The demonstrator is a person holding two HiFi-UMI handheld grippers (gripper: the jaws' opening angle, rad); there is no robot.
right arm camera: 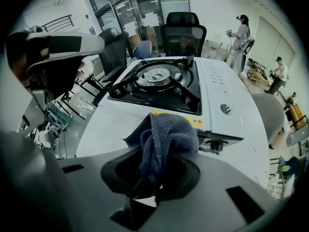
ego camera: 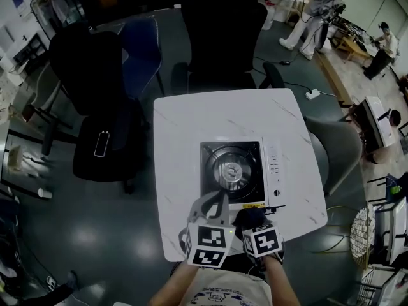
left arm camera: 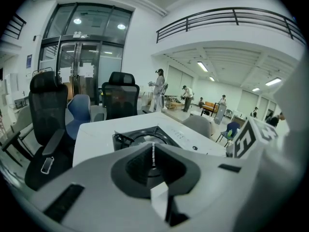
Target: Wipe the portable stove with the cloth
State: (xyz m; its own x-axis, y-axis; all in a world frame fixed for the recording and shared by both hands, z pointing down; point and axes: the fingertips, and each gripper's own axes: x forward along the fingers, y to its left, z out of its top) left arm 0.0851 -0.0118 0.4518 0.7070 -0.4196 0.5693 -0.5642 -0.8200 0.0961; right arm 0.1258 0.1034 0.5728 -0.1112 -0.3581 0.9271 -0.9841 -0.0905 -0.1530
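Observation:
The portable stove [ego camera: 239,171] sits on the white table [ego camera: 185,126], towards its near right. It is white with a black burner well and a knob panel on its right side. A dark blue cloth [right arm camera: 166,139] is bunched between the jaws of my right gripper [right arm camera: 161,166], just in front of the stove's [right arm camera: 164,81] near edge. In the head view the right gripper [ego camera: 250,217] and its cloth [ego camera: 248,214] hang at the stove's front rim. My left gripper [ego camera: 218,199] is beside it on the left, jaws pressed together on nothing, pointing over the stove [left arm camera: 145,137]. From its own camera the left gripper [left arm camera: 153,152] shows only a thin seam between the pads.
Black office chairs [ego camera: 220,37] [ego camera: 102,107] stand behind and left of the table, one with a phone [ego camera: 101,143] on its seat. A grey chair [ego camera: 338,152] is at the right edge. People stand far back at the right [ego camera: 315,14]. A power strip [ego camera: 312,94] lies on the floor.

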